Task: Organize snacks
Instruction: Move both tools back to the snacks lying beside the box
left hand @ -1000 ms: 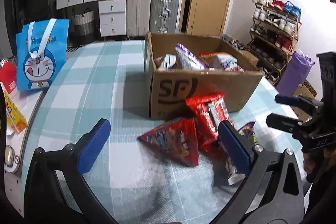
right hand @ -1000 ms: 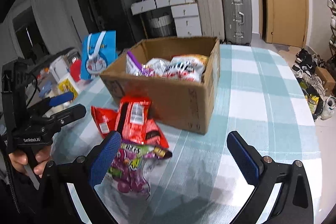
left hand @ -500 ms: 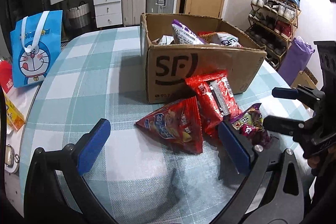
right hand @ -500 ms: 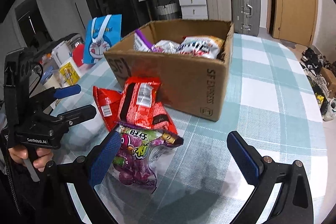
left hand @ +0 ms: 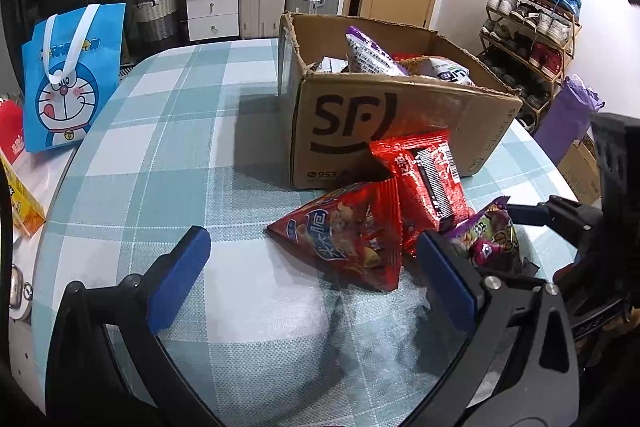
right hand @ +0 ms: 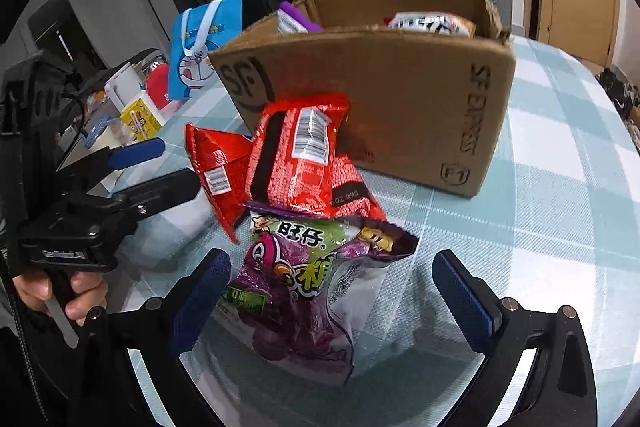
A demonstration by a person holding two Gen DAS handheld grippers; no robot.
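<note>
— Left wrist view? 
— Left tongs (left hand: 312,273) spread apart, low over the tabletop (left hand: 168,147), aimed at the red triangular snack bag (left hand: 348,239) leaning near the cardboard box (left hand: 384,131). Probably lined up for a grab.

— Right wrist view? 
— Right tongs (right hand: 340,297) apart too, straddling the purple candy bag (right hand: 308,291), not yet clamped. Red packet (right hand: 304,163) propped against the box, just beyond.

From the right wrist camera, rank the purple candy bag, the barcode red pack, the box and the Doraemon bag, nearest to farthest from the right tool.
1. Purple candy bag, between the open fingers.
2. Red pack, just behind it.
3. Box, behind that.
4. Doraemon bag, far left.
</note>
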